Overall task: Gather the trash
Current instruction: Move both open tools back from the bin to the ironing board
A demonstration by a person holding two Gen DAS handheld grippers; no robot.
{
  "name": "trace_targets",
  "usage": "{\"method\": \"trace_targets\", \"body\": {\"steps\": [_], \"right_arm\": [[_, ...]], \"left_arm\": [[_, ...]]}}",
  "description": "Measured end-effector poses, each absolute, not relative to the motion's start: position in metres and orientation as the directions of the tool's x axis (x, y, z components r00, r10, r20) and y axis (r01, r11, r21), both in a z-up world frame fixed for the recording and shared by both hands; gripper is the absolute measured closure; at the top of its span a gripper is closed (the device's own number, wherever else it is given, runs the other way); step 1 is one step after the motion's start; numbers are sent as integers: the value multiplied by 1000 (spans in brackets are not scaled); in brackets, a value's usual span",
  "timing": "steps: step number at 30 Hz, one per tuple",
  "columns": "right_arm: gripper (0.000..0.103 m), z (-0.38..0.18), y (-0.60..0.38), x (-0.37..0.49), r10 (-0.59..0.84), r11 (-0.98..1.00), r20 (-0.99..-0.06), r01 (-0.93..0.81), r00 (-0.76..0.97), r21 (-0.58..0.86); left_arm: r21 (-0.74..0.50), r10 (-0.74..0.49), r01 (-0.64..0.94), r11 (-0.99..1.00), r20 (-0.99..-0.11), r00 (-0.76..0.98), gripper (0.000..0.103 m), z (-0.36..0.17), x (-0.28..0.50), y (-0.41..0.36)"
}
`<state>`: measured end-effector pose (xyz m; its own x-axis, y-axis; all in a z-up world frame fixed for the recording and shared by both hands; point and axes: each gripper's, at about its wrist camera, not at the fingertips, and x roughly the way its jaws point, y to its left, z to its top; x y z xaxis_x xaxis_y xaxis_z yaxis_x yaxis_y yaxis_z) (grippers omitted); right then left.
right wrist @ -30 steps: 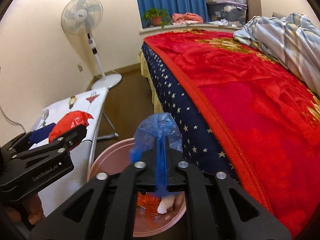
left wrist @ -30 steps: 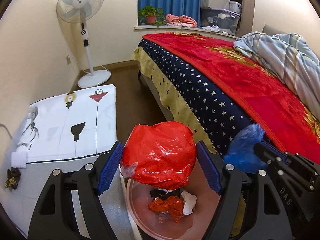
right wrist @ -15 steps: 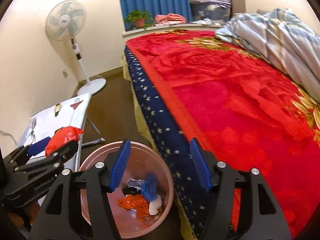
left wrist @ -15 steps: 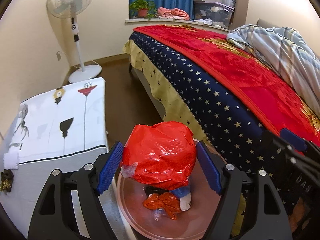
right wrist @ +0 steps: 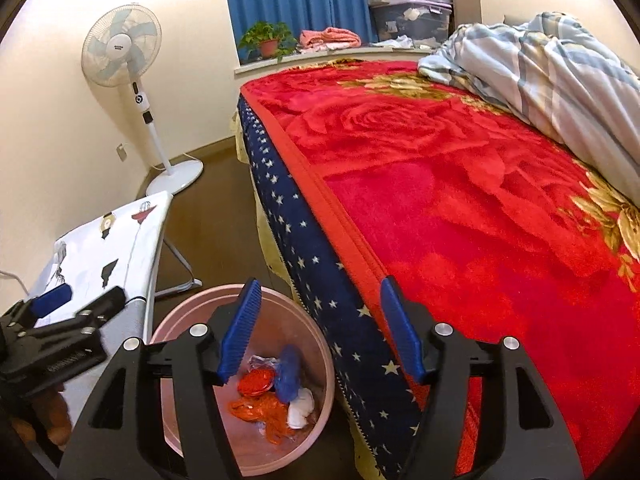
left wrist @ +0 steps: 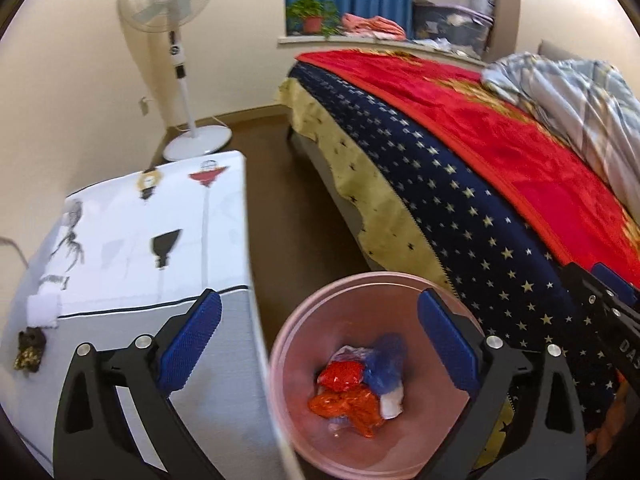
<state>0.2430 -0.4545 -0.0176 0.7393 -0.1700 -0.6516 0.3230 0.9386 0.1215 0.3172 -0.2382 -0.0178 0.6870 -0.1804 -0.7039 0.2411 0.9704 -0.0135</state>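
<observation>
Jaws of both the left gripper and right gripper are opening, empty, above the round pink plastic bin of crumpled red and blue wrappers.

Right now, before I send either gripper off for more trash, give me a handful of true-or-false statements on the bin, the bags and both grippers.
1. The red bag lies inside the pink bin. True.
2. The left gripper grips the red bag. False: its jaws are opening, with nothing between them; the bag is down in the bin.
3. The blue bag lies on the red blanket. False: it is in the bin beside the red bag.
4. The right gripper holds nothing. True: its jaws are opening, empty.
5. The bin stands on the floor between the bed and the white covered table. True.
</observation>
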Motion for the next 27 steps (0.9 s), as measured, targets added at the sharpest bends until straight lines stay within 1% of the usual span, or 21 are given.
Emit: {"method": "trace_targets", "body": {"steps": [3, 4, 5, 8, 11, 13, 15, 18, 20, 24, 27], "right_arm": [[30, -6, -439, 242, -160, 946, -619, 299, 769, 127], [26, -2, -433, 242, -147, 950, -607, 283, 781, 134], [24, 5, -421, 241, -119, 956, -590, 252, 799, 148], [18, 16, -388, 240, -35, 973, -556, 155, 831, 171], [14, 25, -329, 238, 86, 986, -522, 1, 848, 164], [13, 24, -292, 238, 144, 986, -511, -82, 847, 143], [13, 20, -252, 240, 193, 981, -506, -156, 841, 114], [12, 8, -197, 249, 236, 967, -523, -251, 819, 43], [12, -6, -158, 265, 266, 950, -553, -313, 789, 9], [12, -36, -101, 299, 310, 929, -572, -370, 760, 11], [12, -65, -56, 331, 334, 924, -600, -378, 727, 57]], "left_arm": [[-4, -170, 226, 974, -674, 719, 8, 4, 302, -205], [12, -159, 222, 975, -662, 733, 8, 11, 296, -193], [43, -134, 211, 976, -647, 751, 8, 20, 290, -178], [141, -25, 136, 981, -600, 800, 8, 40, 275, -126], [193, 92, 23, 981, -563, 821, 8, 54, 268, -65], [191, 167, -74, 979, -536, 827, 8, 61, 266, -17], [167, 217, -149, 975, -527, 822, 8, 65, 266, 18], [99, 243, -225, 969, -528, 814, 8, 67, 264, 68], [78, 254, -252, 965, -524, 813, 8, 70, 266, 90], [99, 342, -340, 935, -495, 799, 8, 78, 269, 123], [81, 381, -392, 916, -476, 792, 8, 85, 272, 144]]}}
